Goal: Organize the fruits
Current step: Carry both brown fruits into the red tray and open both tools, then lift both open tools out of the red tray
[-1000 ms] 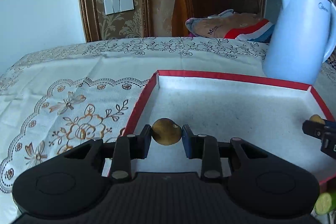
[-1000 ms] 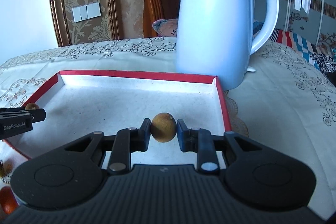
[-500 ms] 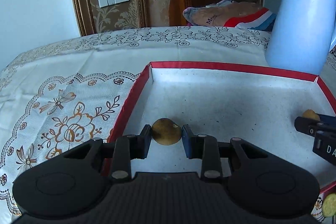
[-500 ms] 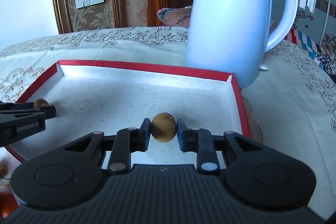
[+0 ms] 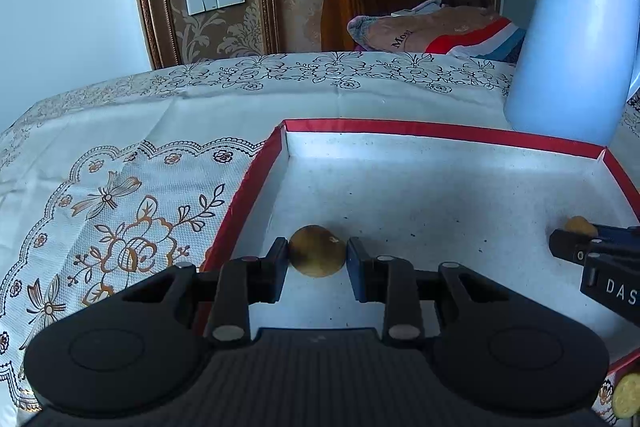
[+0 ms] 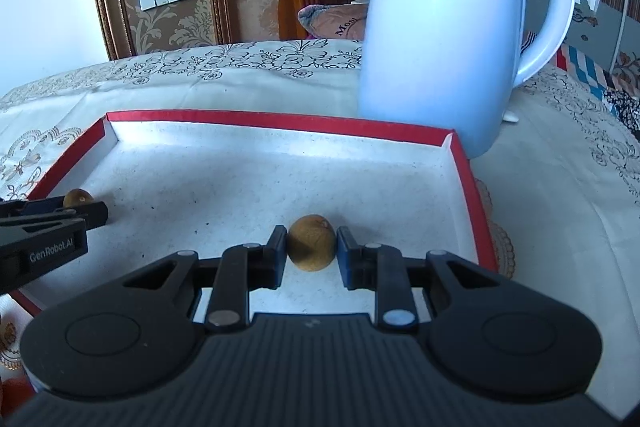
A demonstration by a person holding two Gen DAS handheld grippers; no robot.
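Item one: a small round brown fruit with a dull, rough tan skin [image 5: 317,251], lower centre of your left wrist view. Your left gripper [image 5: 317,259] has its black fingers [image 5: 278,259] closed on it, one pad on each side. It hangs just over the white speckled floor of the box, near the box's left wall; whether it touches the floor cannot be told.

Item two: a second small round brown fruit of the same kind [image 6: 311,243], lower centre of your right wrist view, with a small pale nub on top. Your right gripper [image 6: 311,251] grips it the same way, fingers [image 6: 276,251] pressed against both flanks, above the floor near the right wall.

Count of such fruits: two, one per gripper. Each also shows in the other view as a brown ball at the tip of the opposite gripper, at mid right and mid left.

Container: one shallow rectangular cardboard box with a red rim and white inside [image 5: 440,131], lying on the desk.

Other stock, one each: a cream tablecloth with brown floral print [image 5: 120,207]; a pale blue electric kettle [image 6: 448,27], upper right, just behind the box's far right corner; a yellow-green round slice or fruit [image 5: 626,395], lower right corner, outside the box; an orange-red object [image 6: 14,387], lower left corner, too cropped to identify.
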